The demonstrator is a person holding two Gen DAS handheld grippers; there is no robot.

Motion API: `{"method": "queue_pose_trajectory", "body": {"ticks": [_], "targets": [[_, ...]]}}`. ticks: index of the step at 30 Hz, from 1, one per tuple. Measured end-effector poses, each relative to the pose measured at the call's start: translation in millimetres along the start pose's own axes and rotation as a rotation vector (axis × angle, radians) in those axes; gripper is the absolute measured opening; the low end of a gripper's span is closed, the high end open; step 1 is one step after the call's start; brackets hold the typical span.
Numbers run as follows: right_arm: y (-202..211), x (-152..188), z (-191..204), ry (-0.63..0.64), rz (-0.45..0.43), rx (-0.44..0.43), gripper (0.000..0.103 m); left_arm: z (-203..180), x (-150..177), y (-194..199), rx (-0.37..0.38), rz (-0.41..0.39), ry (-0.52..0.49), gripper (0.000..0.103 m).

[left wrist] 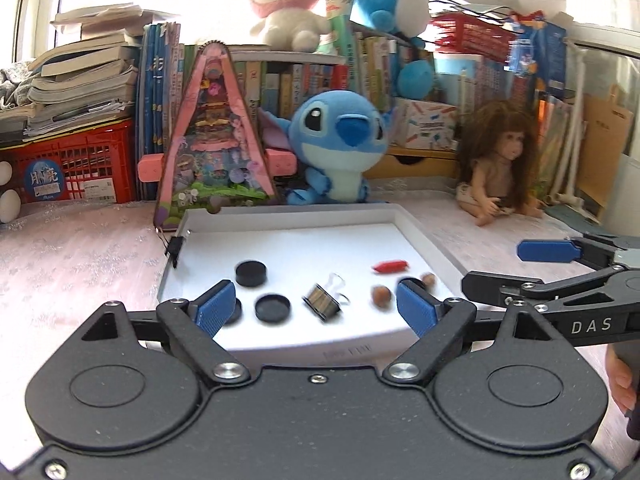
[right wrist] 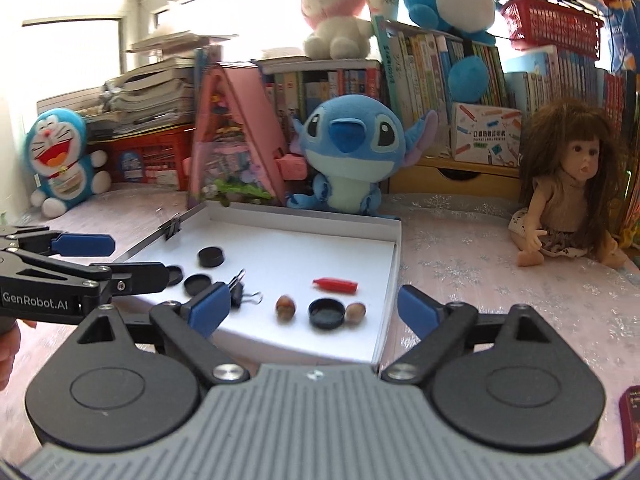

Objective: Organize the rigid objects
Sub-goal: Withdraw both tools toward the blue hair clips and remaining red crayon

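Both grippers hang at the near edge of the white tray (left wrist: 420,232), the left gripper (left wrist: 316,312) and the right gripper (right wrist: 314,312) each with jaws spread wide and nothing held. The things to sort lie loose on the tray floor: a black cap (left wrist: 251,273) toward the back, another cap (left wrist: 272,307) nearer, a third cap (right wrist: 326,313) between two nuts (right wrist: 285,308), a binder clip (left wrist: 322,299) in the middle, and a red piece (right wrist: 335,285) further back. My worry is the nuts: they are round, and a jaw closing off-centre would likely squirt one away across the smooth floor. The caps are low and flat, so I'd guess the jaws could skid over the top without catching the rim. The third cap sits just beside a nut, and reaching for either may knock the other. The two grippers are also near each other on the left side of the tray and could clash if both go in. A second clip (right wrist: 173,229) is pinned on the tray's left wall. Readable writing: "GenRobot.AI" on the left gripper's arm seen from the right wrist, "DAS" on the right gripper's arm seen from the left; the books behind carry Chinese titles too small to read.
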State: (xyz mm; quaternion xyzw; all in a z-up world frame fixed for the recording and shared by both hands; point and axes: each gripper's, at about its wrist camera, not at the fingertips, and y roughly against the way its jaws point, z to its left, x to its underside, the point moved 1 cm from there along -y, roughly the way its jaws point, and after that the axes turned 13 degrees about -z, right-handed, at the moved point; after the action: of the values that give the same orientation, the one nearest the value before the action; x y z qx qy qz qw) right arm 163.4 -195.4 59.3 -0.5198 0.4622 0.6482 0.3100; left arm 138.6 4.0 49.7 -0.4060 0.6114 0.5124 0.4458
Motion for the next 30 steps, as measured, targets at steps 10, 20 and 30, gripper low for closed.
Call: {"method": "queue_pose_trajectory", "body": {"ticks": [10,20,30], "targets": [[40.8,16.8,11.7,0.043,-0.019,-0.028,0.096,-22.1,23.5,47.8,0.059,-0.004,-0.059,0.087],[65.6,32.0,14.8,0.040,-0.025,-0.036,0.097,-32.3,40.9,74.6,0.093,-0.003,-0.068,0.087],[85.2,53.0,15.1,0.046,-0.007,-0.033,0.097,-37.8,62.1,88.7,0.125,0.042,-0.061,0.087]]}}
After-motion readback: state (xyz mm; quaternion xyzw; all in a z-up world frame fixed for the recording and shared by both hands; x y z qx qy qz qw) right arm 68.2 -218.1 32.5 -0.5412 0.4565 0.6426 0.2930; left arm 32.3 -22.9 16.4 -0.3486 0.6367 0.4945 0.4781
